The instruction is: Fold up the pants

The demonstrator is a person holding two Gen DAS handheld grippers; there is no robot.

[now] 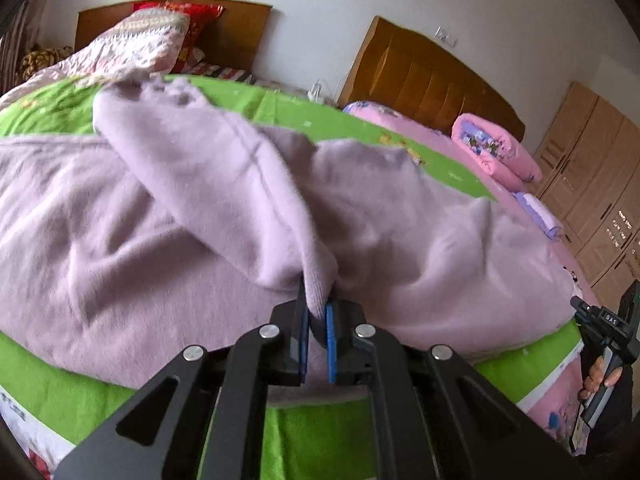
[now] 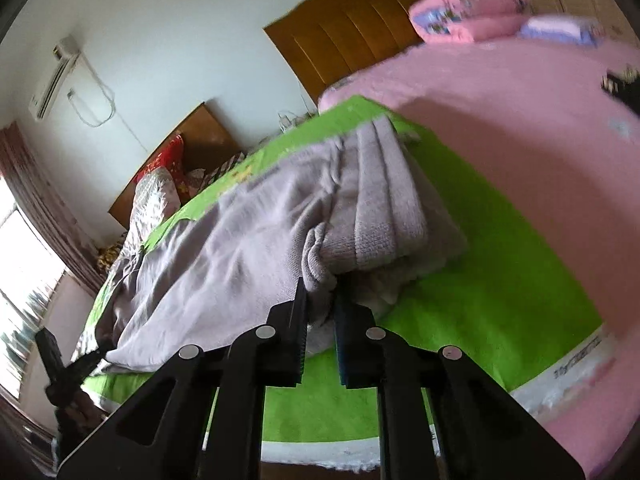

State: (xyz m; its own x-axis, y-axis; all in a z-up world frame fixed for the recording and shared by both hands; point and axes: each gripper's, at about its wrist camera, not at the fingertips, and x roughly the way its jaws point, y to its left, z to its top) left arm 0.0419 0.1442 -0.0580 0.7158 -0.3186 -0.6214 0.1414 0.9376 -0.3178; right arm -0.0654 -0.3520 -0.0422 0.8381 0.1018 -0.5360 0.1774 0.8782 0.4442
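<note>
Soft, fleecy lilac pants (image 1: 180,200) lie rumpled across a bright green blanket (image 1: 304,440) on the bed. The left gripper (image 1: 316,312) pinches a bunched fold of the fabric between its blue pads. The right gripper (image 2: 320,304) is clamped on the ribbed, knitted hem, a thick wad filling its narrow gap.

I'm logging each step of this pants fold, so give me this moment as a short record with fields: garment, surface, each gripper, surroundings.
garment: lilac pants, spread out and rumpled, one part lifted in a ridge
surface: green blanket on a bed
left gripper: jaws shut on a pinch of the pants' fabric
right gripper: jaws shut on a bunched edge of the pants
surroundings: pink bedding beside the blanket, wooden headboard, folded pink quilt
</note>
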